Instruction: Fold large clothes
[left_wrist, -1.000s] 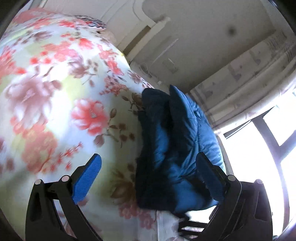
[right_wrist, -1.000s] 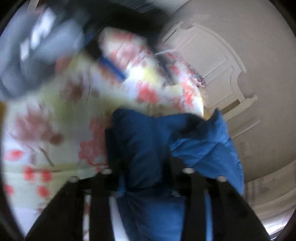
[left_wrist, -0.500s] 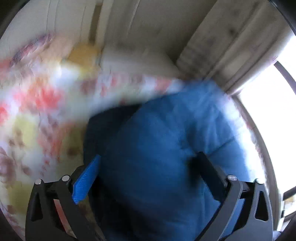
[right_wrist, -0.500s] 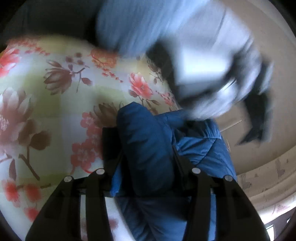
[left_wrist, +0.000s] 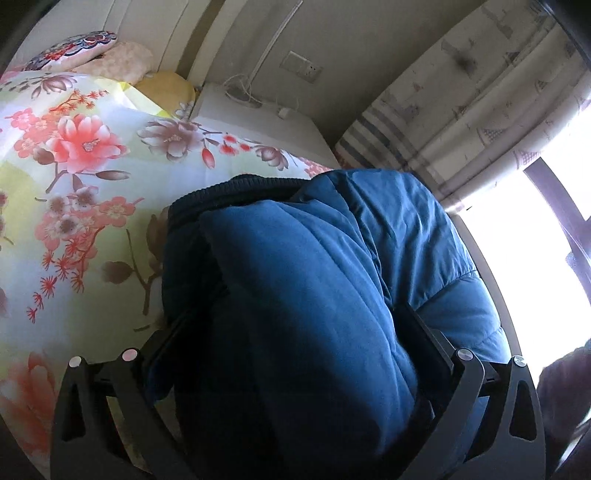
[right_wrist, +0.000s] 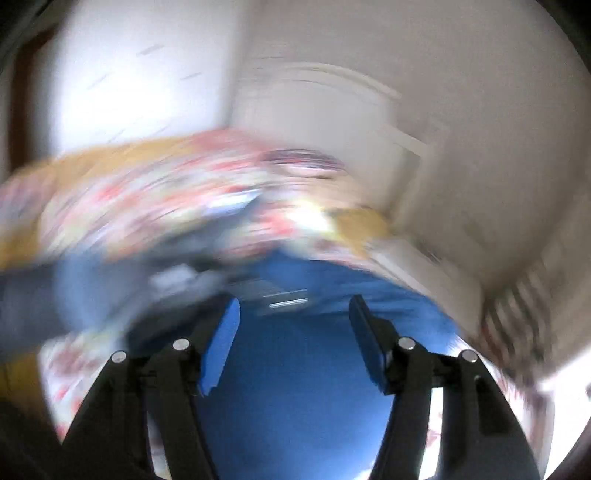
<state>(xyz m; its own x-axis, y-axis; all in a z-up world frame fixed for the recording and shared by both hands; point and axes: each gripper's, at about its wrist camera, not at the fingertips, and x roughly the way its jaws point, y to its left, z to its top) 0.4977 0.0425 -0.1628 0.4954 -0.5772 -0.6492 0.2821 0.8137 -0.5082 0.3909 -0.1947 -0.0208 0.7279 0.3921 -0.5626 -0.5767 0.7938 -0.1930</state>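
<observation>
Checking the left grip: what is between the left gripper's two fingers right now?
A thick fold of the blue padded jacket fills the gap of the left gripper from finger to finger, hiding both pads; this shows in the left wrist view.

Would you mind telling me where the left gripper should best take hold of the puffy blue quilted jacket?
Probably the rounded folded bulge of the puffy blue quilted jacket, approached from the near side above the floral bedsheet: that thick roll already sits between the left gripper fingers.

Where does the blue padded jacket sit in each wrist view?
Left wrist: blue padded jacket fills the lower centre, bulging between the left gripper's fingers.
Right wrist: it lies bottom centre, blurred, behind the open right gripper.
Shared landmark: the floral bedspread.
</observation>
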